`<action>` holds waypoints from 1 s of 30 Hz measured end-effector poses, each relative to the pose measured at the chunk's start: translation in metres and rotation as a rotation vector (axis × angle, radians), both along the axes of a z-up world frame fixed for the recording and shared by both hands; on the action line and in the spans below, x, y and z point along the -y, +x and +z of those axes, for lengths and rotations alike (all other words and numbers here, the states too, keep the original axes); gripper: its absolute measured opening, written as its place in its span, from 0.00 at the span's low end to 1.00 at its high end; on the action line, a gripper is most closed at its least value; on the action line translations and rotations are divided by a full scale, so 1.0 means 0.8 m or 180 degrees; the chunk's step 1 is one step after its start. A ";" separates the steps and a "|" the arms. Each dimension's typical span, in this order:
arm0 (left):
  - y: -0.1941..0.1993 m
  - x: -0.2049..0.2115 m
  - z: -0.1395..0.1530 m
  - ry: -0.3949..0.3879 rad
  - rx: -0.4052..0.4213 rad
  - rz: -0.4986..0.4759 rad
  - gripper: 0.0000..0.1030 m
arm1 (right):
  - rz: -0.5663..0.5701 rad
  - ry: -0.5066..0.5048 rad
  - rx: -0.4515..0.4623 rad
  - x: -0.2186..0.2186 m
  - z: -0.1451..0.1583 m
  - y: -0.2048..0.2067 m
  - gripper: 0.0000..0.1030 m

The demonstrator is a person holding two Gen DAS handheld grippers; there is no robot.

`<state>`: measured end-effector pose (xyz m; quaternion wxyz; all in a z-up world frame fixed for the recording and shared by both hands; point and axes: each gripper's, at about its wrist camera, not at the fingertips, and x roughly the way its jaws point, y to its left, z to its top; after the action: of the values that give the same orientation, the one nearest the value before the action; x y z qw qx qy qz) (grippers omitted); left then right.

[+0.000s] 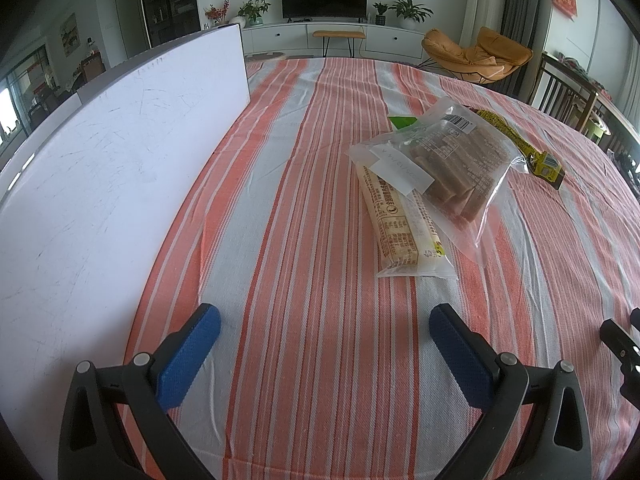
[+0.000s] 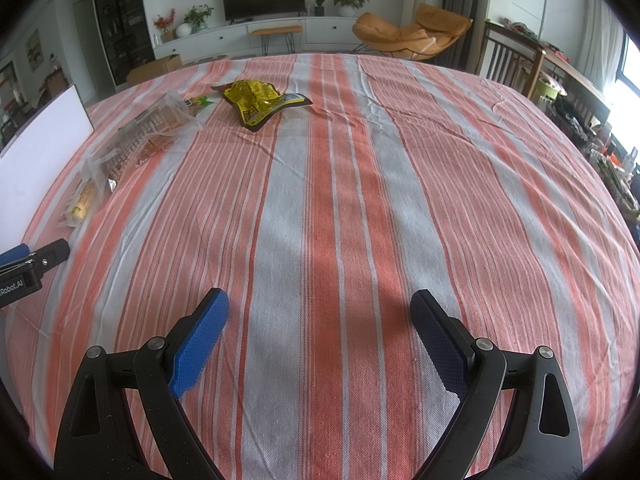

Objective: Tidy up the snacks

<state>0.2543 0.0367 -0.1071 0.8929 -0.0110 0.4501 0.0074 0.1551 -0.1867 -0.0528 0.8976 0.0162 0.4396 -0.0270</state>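
Observation:
A clear bag of brown biscuits lies on the striped cloth, partly over a long cream-wrapped snack. Behind them lie a yellow snack packet and a green packet, mostly hidden. My left gripper is open, low over the cloth, a little short of the cream snack. In the right wrist view the yellow packet lies far ahead, with the biscuit bag and cream snack at the left. My right gripper is open over bare cloth, with nothing between its fingers.
A white box wall stands along the left of the table; the same white box shows at the left in the right wrist view. The striped tablecloth covers the round table. Chairs and a cabinet stand beyond the far edge.

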 end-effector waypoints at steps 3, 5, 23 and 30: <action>0.000 0.000 0.000 0.0000 0.0000 0.0000 1.00 | 0.0000 0.0000 0.0000 0.000 0.000 0.000 0.91; 0.000 0.000 0.000 0.0000 0.0000 0.0000 1.00 | 0.0000 0.0000 0.0000 0.000 0.001 0.000 0.91; 0.000 0.001 0.000 0.0001 0.0000 -0.0001 1.00 | 0.0000 0.0000 0.0000 0.000 0.001 0.000 0.91; 0.000 0.001 0.000 0.0001 0.0000 0.0000 1.00 | 0.0000 0.0000 0.0000 0.000 0.000 0.000 0.91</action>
<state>0.2546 0.0359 -0.1074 0.8928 -0.0109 0.4502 0.0074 0.1550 -0.1868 -0.0526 0.8976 0.0162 0.4396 -0.0271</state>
